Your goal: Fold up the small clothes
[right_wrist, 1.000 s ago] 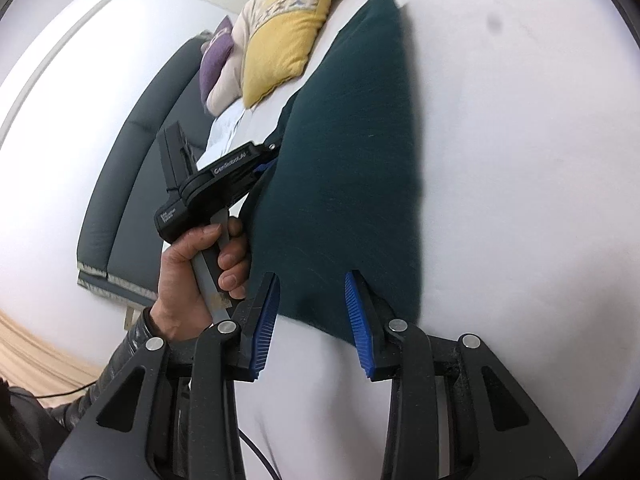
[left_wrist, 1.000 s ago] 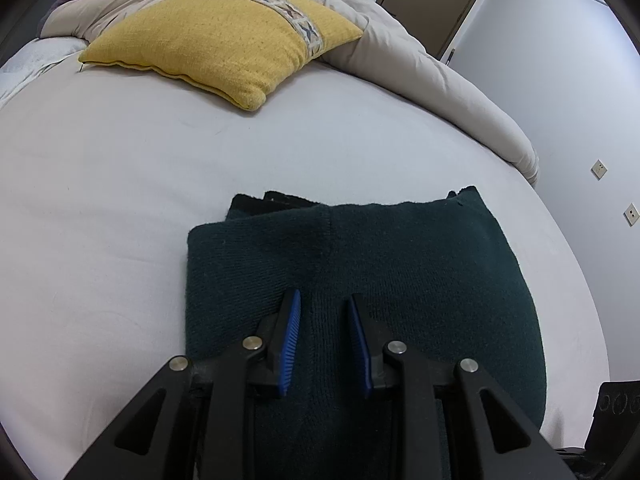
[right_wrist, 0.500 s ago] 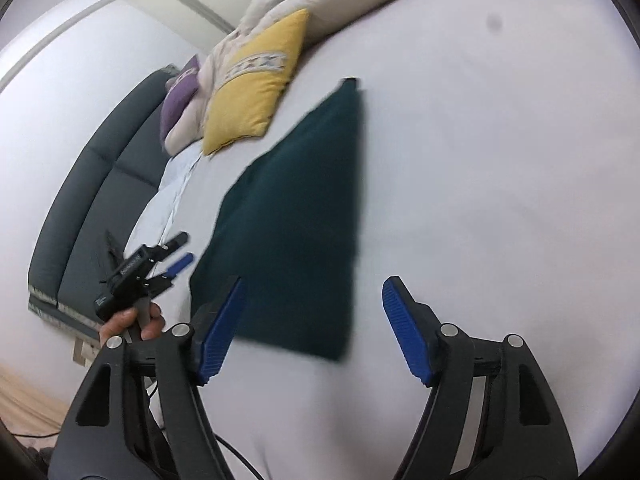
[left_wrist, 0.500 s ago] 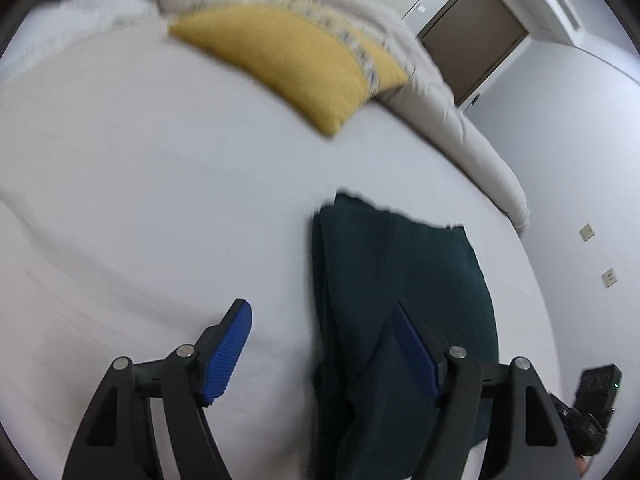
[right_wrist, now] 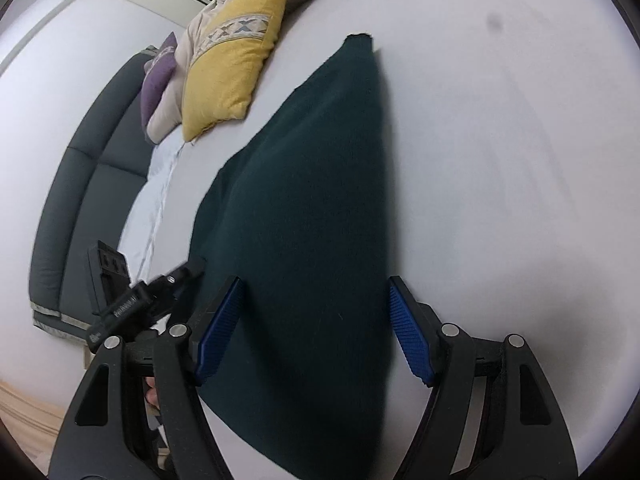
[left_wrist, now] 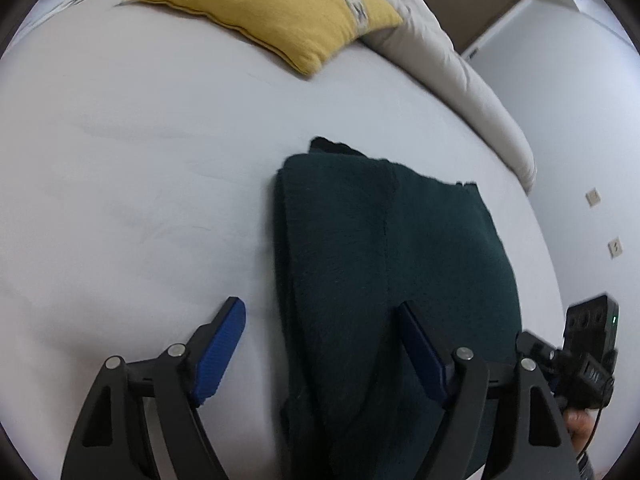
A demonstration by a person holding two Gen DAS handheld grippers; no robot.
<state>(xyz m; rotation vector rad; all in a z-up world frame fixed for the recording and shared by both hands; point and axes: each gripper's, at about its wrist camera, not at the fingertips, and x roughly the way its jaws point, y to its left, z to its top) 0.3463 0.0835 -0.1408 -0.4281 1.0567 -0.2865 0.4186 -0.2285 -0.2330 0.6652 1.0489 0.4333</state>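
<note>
A dark green knitted garment (left_wrist: 384, 272) lies folded flat on the white bed sheet (left_wrist: 140, 184); it also shows in the right wrist view (right_wrist: 312, 216). My left gripper (left_wrist: 324, 344) is open, its jaws wide apart over the garment's near left edge, holding nothing. My right gripper (right_wrist: 316, 328) is open, its jaws spread across the garment's near end, holding nothing. The left gripper's body (right_wrist: 132, 304) shows at the left of the right wrist view, and the right gripper's body (left_wrist: 588, 352) at the lower right of the left wrist view.
A yellow cushion (left_wrist: 272, 8) and a beige duvet (left_wrist: 472, 80) lie at the far end of the bed. A purple cushion (right_wrist: 158, 80) and a dark grey headboard (right_wrist: 76, 184) stand beyond. A grey wall with sockets (left_wrist: 592, 198) is on the right.
Both grippers have gone from nearly shut to wide open. The left gripper swung left off the garment's middle to its left edge; the right gripper moved over the garment's near end.
</note>
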